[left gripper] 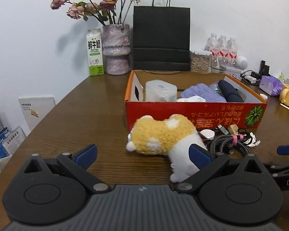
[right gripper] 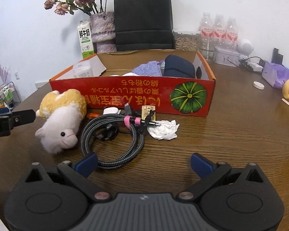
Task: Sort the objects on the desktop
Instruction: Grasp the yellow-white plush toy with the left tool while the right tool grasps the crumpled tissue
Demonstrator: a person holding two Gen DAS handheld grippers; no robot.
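Hovering my left gripper [left gripper: 143, 155], jaws wide, beside the plush toy [left gripper: 163, 136] lying before the red box [left gripper: 196, 113]. I should centre both fingers around its body before squeezing. My right gripper [right gripper: 143, 163] waits wide, empty, near the coiled cable [right gripper: 113, 134].

You're at a home or small-office desk, not a lab. Wood-grain surface [right gripper: 231, 134] against a plain white wall. Back row: vase of dried roses [left gripper: 116, 48], milk carton [left gripper: 95, 52], black paper bag [left gripper: 161, 38], three water bottles [right gripper: 218, 32], yellow mug [left gripper: 288, 95]. Chargers and plugs [left gripper: 250, 77] far right. Stacked paperwork and boxes [left gripper: 3, 142] sit beside the surface on your left.
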